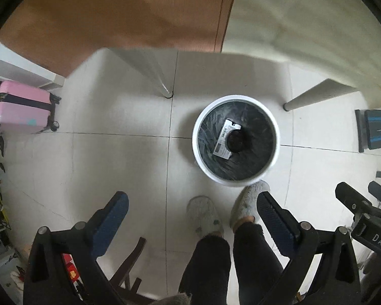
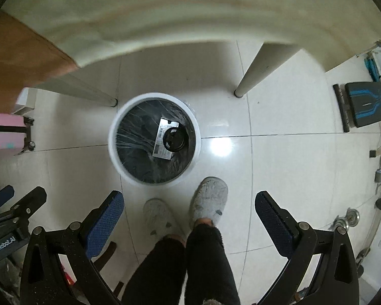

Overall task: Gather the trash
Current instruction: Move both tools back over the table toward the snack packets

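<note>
Seemingly both jaws wide apart, empty

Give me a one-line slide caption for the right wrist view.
Open right claw above a round white bin with black liner, already holding a white barcoded package and a round black lid.

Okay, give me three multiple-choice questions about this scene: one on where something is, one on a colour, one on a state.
1. Where does the white trash bin stand?
A. On the tabletop
B. On the floor between two table legs
C. Inside the suitcase

2. What colour is the suitcase?
A. Pink
B. Green
C. Yellow

3. How are the left hand-held gripper and the right hand-held gripper?
A. Both shut on trash
B. One open, one shut
C. Both open, holding nothing

Answers: B, its rim sits on tiles between the legs; A, its shell is pink; C, fingers spread with only floor between.
</note>
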Demonstrator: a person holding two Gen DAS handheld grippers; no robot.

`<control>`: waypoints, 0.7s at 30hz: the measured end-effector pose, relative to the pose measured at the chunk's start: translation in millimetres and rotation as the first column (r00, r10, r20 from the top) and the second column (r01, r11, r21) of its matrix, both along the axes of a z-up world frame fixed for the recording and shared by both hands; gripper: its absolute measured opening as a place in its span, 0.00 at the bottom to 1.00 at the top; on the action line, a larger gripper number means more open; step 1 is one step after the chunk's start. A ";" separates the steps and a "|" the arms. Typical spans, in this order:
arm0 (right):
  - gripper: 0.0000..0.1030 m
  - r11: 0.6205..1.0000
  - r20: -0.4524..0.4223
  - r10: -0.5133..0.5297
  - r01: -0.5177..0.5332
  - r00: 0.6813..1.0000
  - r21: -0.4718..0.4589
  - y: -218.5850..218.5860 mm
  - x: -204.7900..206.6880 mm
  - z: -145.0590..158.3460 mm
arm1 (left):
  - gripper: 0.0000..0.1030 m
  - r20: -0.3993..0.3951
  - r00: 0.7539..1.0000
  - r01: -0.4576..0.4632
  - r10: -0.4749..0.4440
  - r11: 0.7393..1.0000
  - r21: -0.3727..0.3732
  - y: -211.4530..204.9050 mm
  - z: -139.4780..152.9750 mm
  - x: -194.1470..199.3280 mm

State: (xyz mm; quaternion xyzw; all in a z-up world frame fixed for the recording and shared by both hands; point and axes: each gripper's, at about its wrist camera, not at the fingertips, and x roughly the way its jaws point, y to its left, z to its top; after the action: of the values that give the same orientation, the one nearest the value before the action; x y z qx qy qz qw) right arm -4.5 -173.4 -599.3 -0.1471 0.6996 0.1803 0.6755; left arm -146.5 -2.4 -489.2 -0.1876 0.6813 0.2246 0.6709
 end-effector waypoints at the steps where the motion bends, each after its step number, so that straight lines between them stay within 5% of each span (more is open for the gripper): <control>1: 1.00 1.000 0.008 0.004 -0.004 1.000 0.001 -1.2 -2.9 16.3 | 1.00 0.006 1.000 0.003 -0.003 1.000 -0.001 -1.9 14.3 -2.7; 12: 1.00 0.993 -0.011 -0.044 0.044 0.999 0.106 -15.3 -17.2 179.7 | 1.00 0.082 0.997 -0.002 0.003 1.000 -0.005 -9.2 156.5 -14.8; 21: 1.00 0.968 0.085 -0.120 0.097 0.989 0.233 2.4 100.2 303.7 | 1.00 0.272 0.962 -0.013 -0.025 0.991 0.135 49.8 274.0 99.5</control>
State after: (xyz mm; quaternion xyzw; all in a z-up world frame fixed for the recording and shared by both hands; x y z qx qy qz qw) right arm 95.7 -170.9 -295.6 -0.0385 0.6471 0.2148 0.7305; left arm -47.0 47.4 -215.1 -0.1687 0.5659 0.2403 0.7704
